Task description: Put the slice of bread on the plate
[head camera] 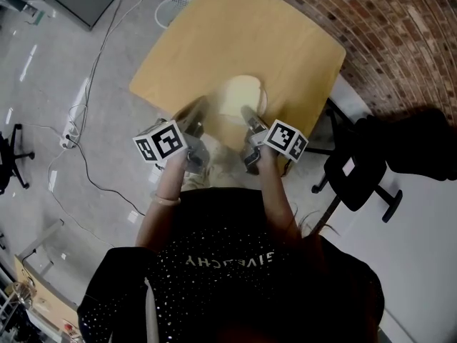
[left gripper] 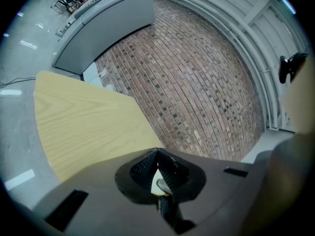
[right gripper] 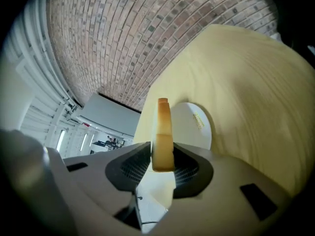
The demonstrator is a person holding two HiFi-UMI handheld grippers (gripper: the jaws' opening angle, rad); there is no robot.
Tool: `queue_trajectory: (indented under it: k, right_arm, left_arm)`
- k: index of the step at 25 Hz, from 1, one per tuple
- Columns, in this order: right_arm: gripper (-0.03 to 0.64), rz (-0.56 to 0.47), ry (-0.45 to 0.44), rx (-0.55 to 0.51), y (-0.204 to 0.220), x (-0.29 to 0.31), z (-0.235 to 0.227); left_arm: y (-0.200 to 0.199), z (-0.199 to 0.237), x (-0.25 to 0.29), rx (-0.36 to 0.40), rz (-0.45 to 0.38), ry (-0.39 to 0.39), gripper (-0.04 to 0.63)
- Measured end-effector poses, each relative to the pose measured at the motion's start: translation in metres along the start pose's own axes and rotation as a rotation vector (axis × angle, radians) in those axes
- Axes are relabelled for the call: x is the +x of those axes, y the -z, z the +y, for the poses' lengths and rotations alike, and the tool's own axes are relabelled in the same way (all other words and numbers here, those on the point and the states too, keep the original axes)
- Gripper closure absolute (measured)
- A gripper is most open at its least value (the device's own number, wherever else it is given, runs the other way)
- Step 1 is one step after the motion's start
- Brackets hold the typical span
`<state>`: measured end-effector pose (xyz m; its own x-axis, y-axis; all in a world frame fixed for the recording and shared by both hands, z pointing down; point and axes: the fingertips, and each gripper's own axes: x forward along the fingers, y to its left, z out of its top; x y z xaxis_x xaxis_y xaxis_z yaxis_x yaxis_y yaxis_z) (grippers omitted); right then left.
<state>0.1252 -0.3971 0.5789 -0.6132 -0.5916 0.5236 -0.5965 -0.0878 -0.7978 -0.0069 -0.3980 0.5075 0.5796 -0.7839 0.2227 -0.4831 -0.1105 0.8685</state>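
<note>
A white round plate [head camera: 246,90] lies on the tan wooden table [head camera: 214,41], near its front edge. The right gripper [right gripper: 162,157] is shut on a slice of bread [right gripper: 162,129], which stands on edge between the jaws with its brown crust facing me. In the right gripper view, the plate [right gripper: 193,127] sits just beyond and below the slice. From the head view, the right gripper [head camera: 248,114] hovers at the plate's near rim. The left gripper [head camera: 194,114] is left of the plate. Its jaws [left gripper: 157,156] meet at the tips with nothing held.
A brick wall [head camera: 385,27] runs behind the table. A black office chair [head camera: 360,177] stands to the right. Cables and a power strip [head camera: 69,136] lie on the grey floor at the left. A white round basket [head camera: 171,7] stands past the table's far left corner.
</note>
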Motion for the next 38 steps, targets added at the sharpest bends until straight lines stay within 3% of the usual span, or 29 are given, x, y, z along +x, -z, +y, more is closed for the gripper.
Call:
queue_trajectory:
  k: [4,8,11,15,20,23,26,27,28,29,30,32,38]
  right_arm:
    - [0.491,0.004,0.049,-0.076,0.0,0.0,0.0]
    - [0.268,0.028,0.111,-0.2,0.004,0.004,0.004]
    - [0.043,-0.025,0.158,-0.298,0.001,0.006,0.009]
    - [0.034,-0.019,0.255,-0.508,0.001,0.004,0.012]
    - [0.034,-0.035,0.371,-0.699,-0.005,-0.007,0.009]
    - [0.034,-0.08,0.273,-0.569,-0.006,-0.018,0.014]
    - [0.037,-0.104,-0.033,-0.356,0.001,-0.031,0.045]
    - [0.048,-0.133,-0.136,-0.261,-0.001,-0.038,0.056]
    - [0.191,-0.181,-0.216,-0.146,-0.007,-0.047,0.062]
    - [0.42,-0.245,-0.283,-0.022,-0.016,-0.058,0.066]
    - [0.581,-0.309,-0.35,0.087,-0.024,-0.069,0.069]
    - [0.601,-0.373,-0.442,0.176,-0.033,-0.084,0.078]
    - [0.603,-0.381,-0.491,0.148,-0.034,-0.102,0.092]
  left_arm:
    - [-0.001,0.0,-0.004,0.0,-0.004,-0.004,0.586]
    - [-0.003,0.0,-0.007,0.002,-0.012,-0.003,0.586]
    - [-0.004,0.0,-0.009,0.005,-0.015,0.0,0.586]
    - [-0.005,0.002,-0.012,0.008,-0.021,-0.004,0.586]
    - [-0.008,0.003,-0.015,0.007,-0.026,0.003,0.586]
    - [-0.004,-0.002,-0.014,0.009,-0.016,0.019,0.586]
    - [-0.001,-0.007,-0.015,0.026,-0.001,0.024,0.586]
    - [0.0,-0.008,-0.017,0.034,0.002,0.022,0.586]
    - [0.002,-0.009,-0.017,0.039,0.006,0.025,0.586]
    - [0.003,-0.012,-0.017,0.041,0.01,0.033,0.586]
    - [0.005,-0.014,-0.017,0.043,0.014,0.041,0.586]
    - [0.01,-0.018,-0.018,0.044,0.025,0.063,0.586]
    - [0.016,-0.026,-0.023,0.067,0.036,0.062,0.586]
